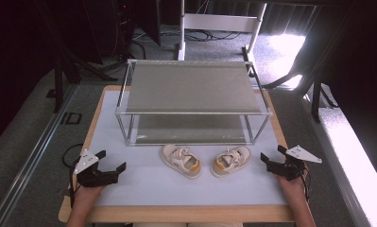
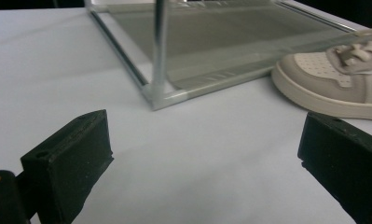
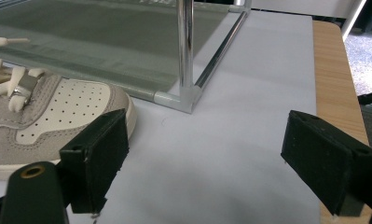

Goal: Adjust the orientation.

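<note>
Both grippers, left (image 1: 111, 161) and right (image 1: 272, 156), sit wide open near the bench's front corners, shoes (image 1: 181, 160) (image 1: 231, 161) between them by the rack (image 1: 194, 112), light and soft-ish, so I'd grab the heel collar.

We are seeing daylight glaring in past the table's (image 1: 129, 189) far right corner, the far left staying dark; up close, our jaws are blurring softly.

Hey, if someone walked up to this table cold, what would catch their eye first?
Probably the two-tier metal shoe rack standing mid-table with both shelves bare. Just in front of it sit two small beige sneakers, the left shoe and the right shoe, toes angled outward. An open left claw and right claw flank them.
</note>
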